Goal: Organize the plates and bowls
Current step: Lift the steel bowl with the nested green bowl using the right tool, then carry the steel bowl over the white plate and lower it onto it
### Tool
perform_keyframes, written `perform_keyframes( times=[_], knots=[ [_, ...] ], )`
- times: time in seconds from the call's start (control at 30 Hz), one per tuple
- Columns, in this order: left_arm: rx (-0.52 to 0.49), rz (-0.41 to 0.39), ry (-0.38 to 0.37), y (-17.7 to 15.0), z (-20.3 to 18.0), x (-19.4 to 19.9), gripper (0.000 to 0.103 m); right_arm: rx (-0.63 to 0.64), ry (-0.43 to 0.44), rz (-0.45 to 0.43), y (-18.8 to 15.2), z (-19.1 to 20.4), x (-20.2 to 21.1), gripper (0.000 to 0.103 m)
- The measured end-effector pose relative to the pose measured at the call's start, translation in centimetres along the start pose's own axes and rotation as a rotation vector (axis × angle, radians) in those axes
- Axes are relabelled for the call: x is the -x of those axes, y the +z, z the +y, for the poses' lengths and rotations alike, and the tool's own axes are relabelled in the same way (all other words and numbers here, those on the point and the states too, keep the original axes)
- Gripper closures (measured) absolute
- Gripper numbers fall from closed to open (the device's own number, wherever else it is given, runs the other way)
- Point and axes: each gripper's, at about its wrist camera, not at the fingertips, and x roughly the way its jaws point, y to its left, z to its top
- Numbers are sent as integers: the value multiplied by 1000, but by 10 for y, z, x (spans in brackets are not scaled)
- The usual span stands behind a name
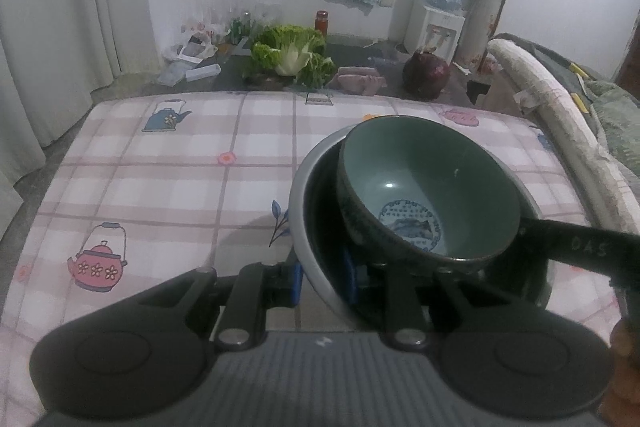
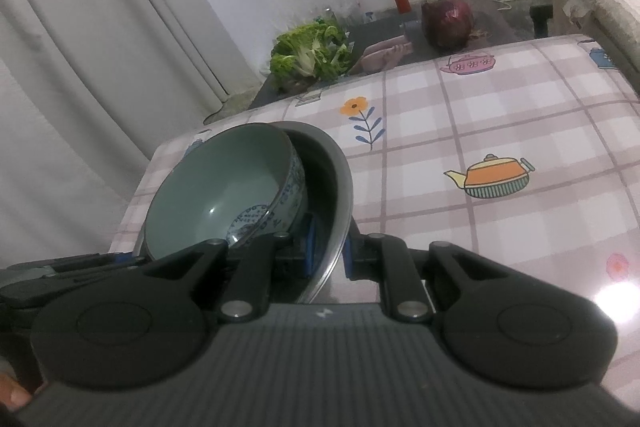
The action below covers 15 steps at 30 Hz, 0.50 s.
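While both pairs of fingers clamped its rim, the wide grey metal bowl (image 1: 298, 211) sat tilted above the surface (image 1: 160, 179), which was covered in a pink plaid cloth printed with teapots and flowers. Inside it nested a smaller green-glazed ceramic bowl (image 1: 432, 187) with a blue pattern at its bottom and on its outer wall, leaning against the metal bowl's far side. In the left wrist view the left gripper (image 1: 324, 277) had its blue-padded fingers (image 1: 297, 279) narrowed onto the near rim of the metal bowl, one pad outside the wall and one inside. From the right edge of that view the black arm of the right gripper (image 1: 580, 251) reached in under the green bowl. In the right wrist view the right gripper (image 2: 328, 255) likewise pinched the metal bowl's (image 2: 340, 187) thin rim between narrow blue-padded fingers (image 2: 310, 247), with the green bowl (image 2: 216, 187) to the left of that grip. The bowls hung over the near part of the surface (image 2: 500, 131), toward its left edge in the right wrist view. Beyond the far edge a leafy green cabbage (image 1: 292, 55) and a dark purple cabbage (image 1: 426, 73) lay on the dark floor, and a white water dispenser (image 1: 436, 27) stood by the wall.
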Motion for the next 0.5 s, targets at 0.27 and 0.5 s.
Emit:
perform_keyframes(
  times=[0.27,0.5],
  knots=[
    [-5,-23,-9,-13,1,35,82,5,-1,-10,-12,15,31,89],
    [-19,-29,-28,-37,1,65,83,-12,-2,7,-40,24,60,88]
  ],
)
